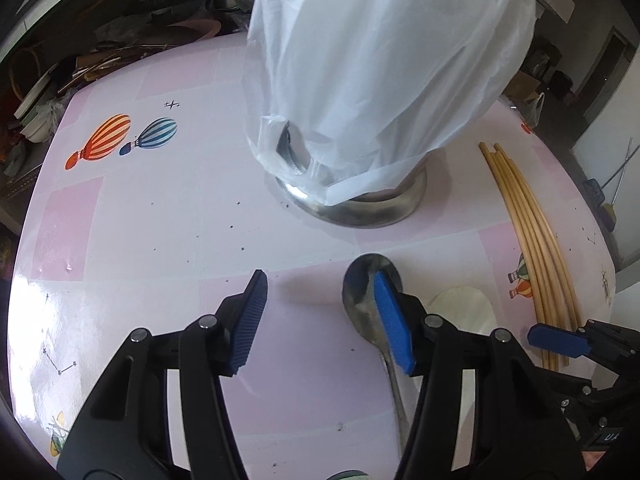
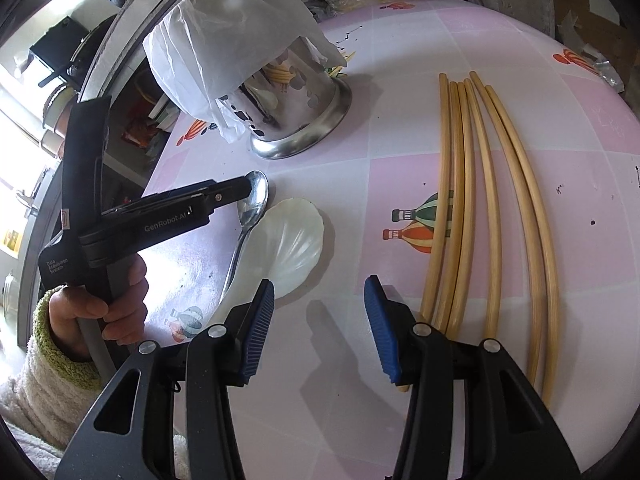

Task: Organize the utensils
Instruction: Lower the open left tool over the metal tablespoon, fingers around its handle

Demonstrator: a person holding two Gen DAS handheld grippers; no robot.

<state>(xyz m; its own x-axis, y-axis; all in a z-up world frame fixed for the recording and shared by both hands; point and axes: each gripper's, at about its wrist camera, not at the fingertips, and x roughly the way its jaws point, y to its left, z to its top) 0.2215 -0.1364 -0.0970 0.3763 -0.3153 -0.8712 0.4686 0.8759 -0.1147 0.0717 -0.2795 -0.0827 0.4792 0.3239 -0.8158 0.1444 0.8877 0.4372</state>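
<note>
A pink table (image 1: 160,240) printed with hot-air balloons fills both views. At its far side stands a shiny metal utensil holder (image 1: 360,208), its upper part draped in a white plastic bag (image 1: 384,60).

The left wrist view looks along the left gripper (image 1: 320,320), whose blue-padded jaws stand wide apart with nothing between them. A metal spoon (image 1: 362,292) lies flat on the table; its bowl points toward the holder, and the gripper's right finger partly covers it. Whether that finger touches the spoon cannot be told from here. At the right edge of this view, the right gripper's blue tip shows only in part, near a bundle of bamboo chopsticks (image 1: 532,248).

The right wrist view shows more. The right gripper (image 2: 320,332) hovers over bare table with its jaws apart, empty. Just to its left lies a white shell-shaped spoon (image 2: 292,244), hardly seen in the other view, resting beside the metal spoon (image 2: 254,204) and overlapping its handle. To the right, six chopsticks (image 2: 480,200) lie side by side, running near to far. The person's left hand (image 2: 100,304), in a fluffy cream sleeve, grips the left gripper's handle low at the left, with its black body reaching across to the metal spoon's bowl.
</note>
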